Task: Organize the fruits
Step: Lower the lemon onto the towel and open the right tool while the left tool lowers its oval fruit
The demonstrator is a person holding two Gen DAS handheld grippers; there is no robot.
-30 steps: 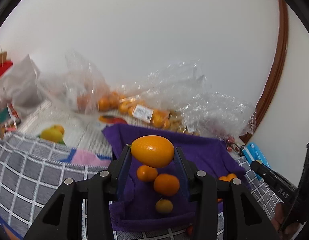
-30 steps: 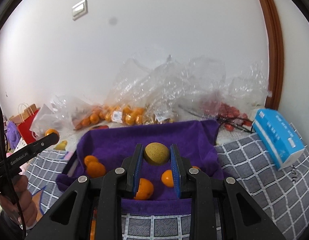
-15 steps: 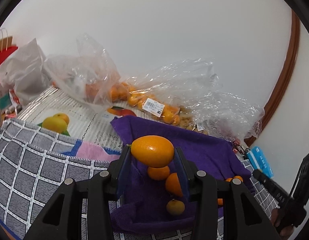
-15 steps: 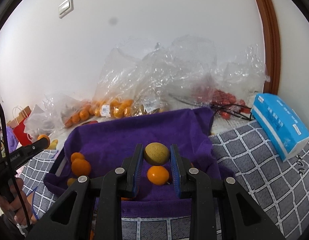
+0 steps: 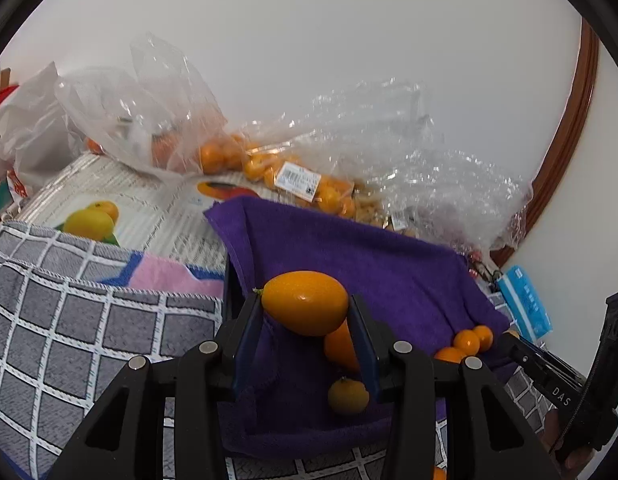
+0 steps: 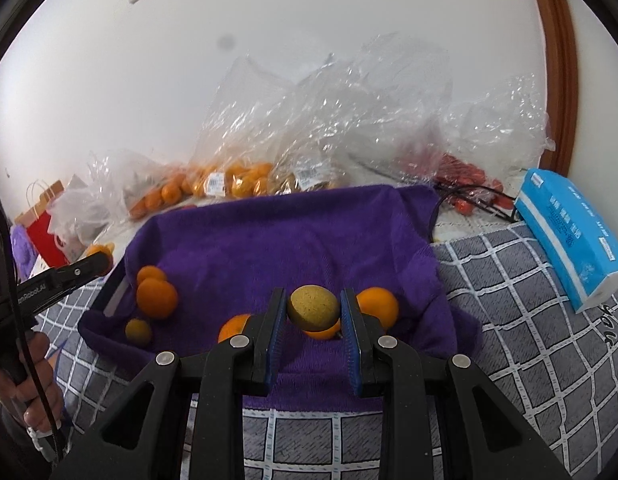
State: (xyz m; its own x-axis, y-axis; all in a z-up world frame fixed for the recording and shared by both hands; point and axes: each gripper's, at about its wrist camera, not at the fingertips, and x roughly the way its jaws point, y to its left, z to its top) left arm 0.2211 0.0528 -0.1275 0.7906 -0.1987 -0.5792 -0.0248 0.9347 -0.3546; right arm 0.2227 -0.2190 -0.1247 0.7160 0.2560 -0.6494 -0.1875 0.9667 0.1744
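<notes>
Now mid-carry: left claw (image 5: 305,312) clamped on an oval orange fruit (image 5: 305,303), right claw (image 6: 313,314) clamped on a round yellowish fruit (image 6: 313,307), both above the purple towel-lined tray (image 6: 269,240). Probably next: lowering each to its own kind, then releasing. Loose oranges (image 6: 157,297) directly below, so little bare cloth. Around: plastic bags (image 6: 329,120) behind, tissue pack (image 6: 569,236) right.
</notes>
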